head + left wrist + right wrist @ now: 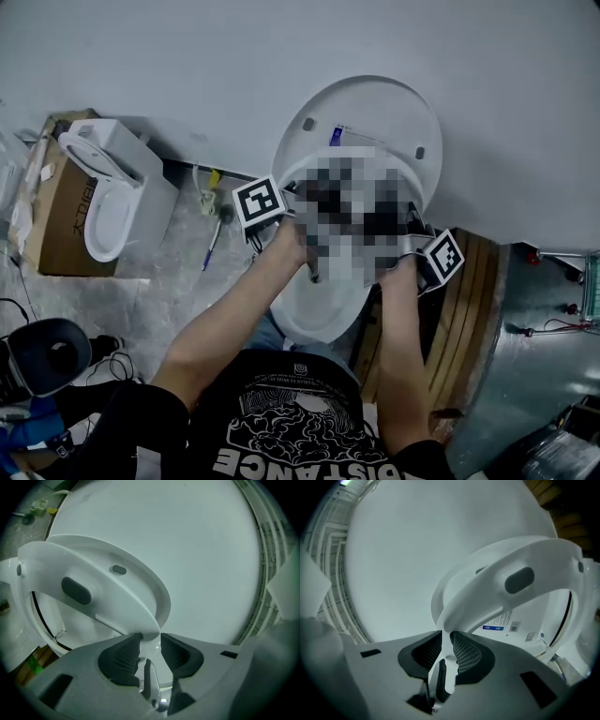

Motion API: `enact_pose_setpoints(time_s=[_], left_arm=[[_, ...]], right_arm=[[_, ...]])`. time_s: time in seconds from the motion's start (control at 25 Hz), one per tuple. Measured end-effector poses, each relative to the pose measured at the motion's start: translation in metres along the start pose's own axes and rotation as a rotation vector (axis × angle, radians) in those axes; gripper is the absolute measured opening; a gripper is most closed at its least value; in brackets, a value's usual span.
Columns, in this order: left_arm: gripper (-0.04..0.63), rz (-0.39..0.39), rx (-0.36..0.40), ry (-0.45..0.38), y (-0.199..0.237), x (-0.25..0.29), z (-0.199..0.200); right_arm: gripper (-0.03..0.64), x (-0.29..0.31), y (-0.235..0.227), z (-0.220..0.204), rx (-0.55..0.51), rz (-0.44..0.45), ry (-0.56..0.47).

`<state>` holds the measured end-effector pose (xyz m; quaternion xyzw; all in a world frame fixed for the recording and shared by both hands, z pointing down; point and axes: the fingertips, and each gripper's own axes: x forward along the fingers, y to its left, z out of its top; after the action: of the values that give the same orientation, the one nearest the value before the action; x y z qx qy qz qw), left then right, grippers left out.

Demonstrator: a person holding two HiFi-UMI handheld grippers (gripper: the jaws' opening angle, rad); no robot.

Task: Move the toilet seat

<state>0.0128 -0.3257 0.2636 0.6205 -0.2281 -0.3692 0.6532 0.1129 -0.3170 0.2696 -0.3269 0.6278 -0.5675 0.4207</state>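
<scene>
The white toilet seat (108,588) stands half raised in front of the upright lid (187,550), above the bowl (314,309). My left gripper (150,641) has the seat's left rim just inside its jaw tips; the pads do not visibly clamp it, so it is open. On the other side, my right gripper (446,641) is shut on the rim of the seat (511,569), both ribbed pads pressed against it. In the head view a mosaic patch hides most of the seat and both jaw tips; only the marker cubes and the person's forearms show.
A second white toilet (108,187) rests by a cardboard box (56,216) at the left. A wooden pallet (469,319) lies under and right of the bowl. Small items (214,239) lie on the floor by the wall. A black device (47,356) sits at the lower left.
</scene>
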Motion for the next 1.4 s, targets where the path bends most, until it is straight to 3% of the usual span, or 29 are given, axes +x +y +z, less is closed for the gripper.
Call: enact_pose_setpoints(time_s=[0.12,0.36,0.72,1.4], left_arm=[[0.144,0.005,0.028,0.009,-0.006,0.008,0.005],[0.137,0.008,0.038,-0.017,0.018,0.062,0.059],[0.137,0.026,0.053,-0.032,0.032,0.105,0.092],[0.129,0.020,0.061,-0.025,0.030,0.110,0.093]], right_arm=[[0.081,0.009,0.005,0.004,-0.025,-0.003,-0.012],[0.077,0.077,-0.026,0.036,-0.034,-0.006,0.002],[0.075,0.124,-0.047,0.067,-0.054,-0.037,0.004],[0.074,0.127,-0.044,0.072,-0.080,-0.046,-0.017]])
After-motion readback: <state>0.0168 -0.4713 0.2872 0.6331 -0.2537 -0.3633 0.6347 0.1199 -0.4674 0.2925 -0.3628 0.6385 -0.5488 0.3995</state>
